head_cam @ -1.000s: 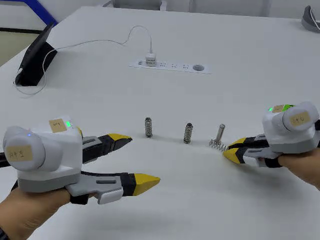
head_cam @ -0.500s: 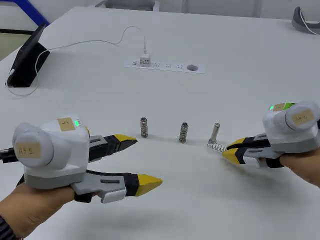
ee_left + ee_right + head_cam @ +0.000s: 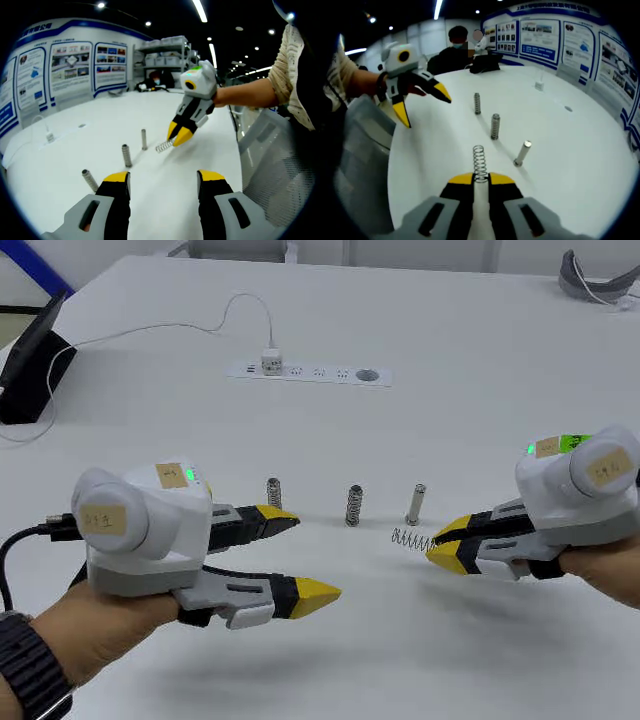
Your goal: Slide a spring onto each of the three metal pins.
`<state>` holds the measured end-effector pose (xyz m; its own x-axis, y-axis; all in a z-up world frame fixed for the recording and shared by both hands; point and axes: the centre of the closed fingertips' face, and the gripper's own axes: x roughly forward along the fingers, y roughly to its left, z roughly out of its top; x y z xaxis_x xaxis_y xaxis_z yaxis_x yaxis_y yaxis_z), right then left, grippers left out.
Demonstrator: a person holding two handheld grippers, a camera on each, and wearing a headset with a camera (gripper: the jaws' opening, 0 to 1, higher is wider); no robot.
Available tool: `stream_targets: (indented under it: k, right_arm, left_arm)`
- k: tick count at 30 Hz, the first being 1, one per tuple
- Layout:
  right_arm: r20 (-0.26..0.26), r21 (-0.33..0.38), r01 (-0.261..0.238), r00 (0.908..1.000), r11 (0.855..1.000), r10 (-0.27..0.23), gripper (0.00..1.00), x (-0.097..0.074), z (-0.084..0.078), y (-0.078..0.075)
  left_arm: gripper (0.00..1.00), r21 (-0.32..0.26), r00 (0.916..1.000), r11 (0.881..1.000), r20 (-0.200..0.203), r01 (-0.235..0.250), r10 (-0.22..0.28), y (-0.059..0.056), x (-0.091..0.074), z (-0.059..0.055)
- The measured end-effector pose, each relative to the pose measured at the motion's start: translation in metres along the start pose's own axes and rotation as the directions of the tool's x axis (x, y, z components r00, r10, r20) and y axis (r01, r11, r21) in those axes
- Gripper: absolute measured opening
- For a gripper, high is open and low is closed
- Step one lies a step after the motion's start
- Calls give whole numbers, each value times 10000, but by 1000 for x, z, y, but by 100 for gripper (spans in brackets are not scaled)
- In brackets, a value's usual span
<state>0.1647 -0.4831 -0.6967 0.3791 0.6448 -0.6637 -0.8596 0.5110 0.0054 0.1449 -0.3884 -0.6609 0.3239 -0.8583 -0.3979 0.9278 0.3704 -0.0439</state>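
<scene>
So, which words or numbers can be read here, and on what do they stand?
Paper labels on the left hand-held gripper: handwritten, too blurred to read.
Paper labels on the right hand-held gripper: also unreadable.
Wall posters: print too small to read.

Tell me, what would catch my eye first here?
The yellow-tipped right gripper pinches a loose spring just beside the one bare pin on the white table. Opposite, the left gripper hovers wide open near the left pin and middle pin, both already wearing springs.
</scene>
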Motion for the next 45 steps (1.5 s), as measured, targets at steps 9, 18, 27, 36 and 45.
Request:
stream_targets:
  k: [9,18,27,36,45]
  right_arm:
    - [-105,-807,-1003,9950,9917,998,12,1,14,28]
    - [-58,-1411,-1590,9871,9771,1598,12,-1,28,46]
    - [-210,-1830,-2154,9763,9592,2153,12,-2,30,61]
    - [-262,-2072,-2419,9700,9479,2418,12,-4,34,69]
    - [-467,-2241,-2539,9672,9409,2499,12,-7,35,74]
  left_arm:
    - [51,419,9976,9973,-348,605,-590,-9,18,-1]
    - [45,570,9951,9944,-491,887,-859,-16,21,-3]
    - [37,912,9934,9900,-495,1072,-1030,-24,23,-2]
    - [22,1409,9905,9811,-536,1330,-1265,-34,24,-1]
    - [13,1860,9886,9716,-633,1464,-1368,-39,24,-2]
